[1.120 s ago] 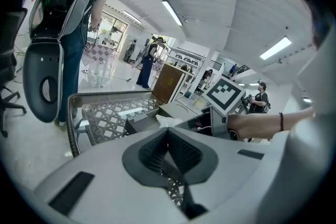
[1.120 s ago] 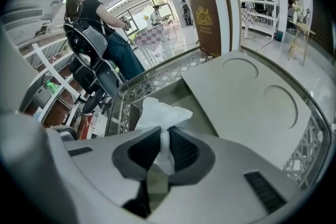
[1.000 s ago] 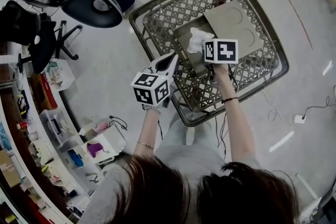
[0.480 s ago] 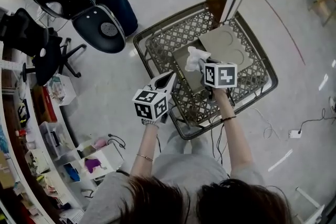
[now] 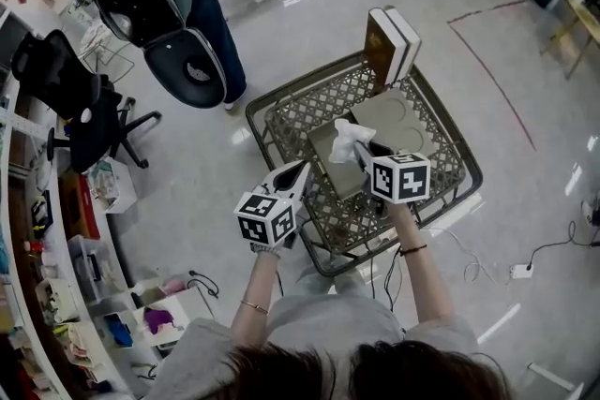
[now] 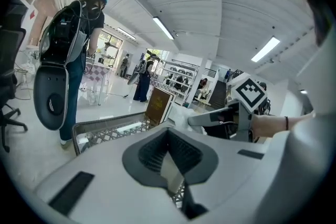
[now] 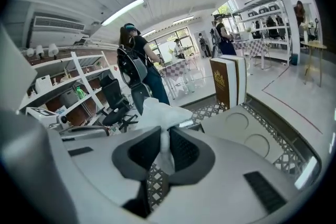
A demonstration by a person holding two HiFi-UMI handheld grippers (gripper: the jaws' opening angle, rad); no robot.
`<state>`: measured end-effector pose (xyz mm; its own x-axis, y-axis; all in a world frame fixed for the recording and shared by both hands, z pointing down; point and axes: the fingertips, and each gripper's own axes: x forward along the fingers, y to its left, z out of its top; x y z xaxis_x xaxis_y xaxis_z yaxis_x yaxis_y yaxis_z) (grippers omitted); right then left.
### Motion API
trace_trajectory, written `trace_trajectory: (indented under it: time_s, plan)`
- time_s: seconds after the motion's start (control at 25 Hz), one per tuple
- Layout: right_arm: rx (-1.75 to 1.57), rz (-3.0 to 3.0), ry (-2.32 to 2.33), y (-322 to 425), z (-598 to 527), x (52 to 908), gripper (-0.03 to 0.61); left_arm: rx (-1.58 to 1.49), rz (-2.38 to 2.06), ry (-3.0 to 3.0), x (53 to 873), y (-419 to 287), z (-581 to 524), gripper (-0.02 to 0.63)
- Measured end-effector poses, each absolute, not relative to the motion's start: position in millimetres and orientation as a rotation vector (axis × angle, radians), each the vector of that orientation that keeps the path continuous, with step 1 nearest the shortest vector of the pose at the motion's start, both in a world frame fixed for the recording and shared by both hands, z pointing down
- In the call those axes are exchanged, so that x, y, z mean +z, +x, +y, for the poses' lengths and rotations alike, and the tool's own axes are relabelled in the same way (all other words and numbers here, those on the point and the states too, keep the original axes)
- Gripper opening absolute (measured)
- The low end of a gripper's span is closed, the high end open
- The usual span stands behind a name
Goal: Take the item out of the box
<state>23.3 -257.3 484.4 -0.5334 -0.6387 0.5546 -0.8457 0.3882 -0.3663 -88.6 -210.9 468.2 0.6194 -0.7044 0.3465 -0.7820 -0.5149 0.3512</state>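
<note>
Right gripper view: right gripper (image 7: 164,150) is clamping the tissue (image 7: 157,113) by a thin fold; a sharp pull risks tearing it. Left gripper (image 6: 170,162), alongside, is hanging closed, empty.

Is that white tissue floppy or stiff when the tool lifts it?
Probably floppy: the tissue crumples and folds where the right tool pinches it. It is likely very light too, since a small pinch holds it up over the box. It looks thin, so a hard tug might tear it.
</note>
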Motion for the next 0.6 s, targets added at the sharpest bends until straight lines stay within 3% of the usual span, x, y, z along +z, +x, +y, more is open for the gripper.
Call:
trace_trajectory:
  time_s: [0.6]
  plan:
    - [0.654, -2.697, 1.266, 25, -224, 367, 0.064, 0.066, -1.268, 2.517, 379, -100, -190, 0.017]
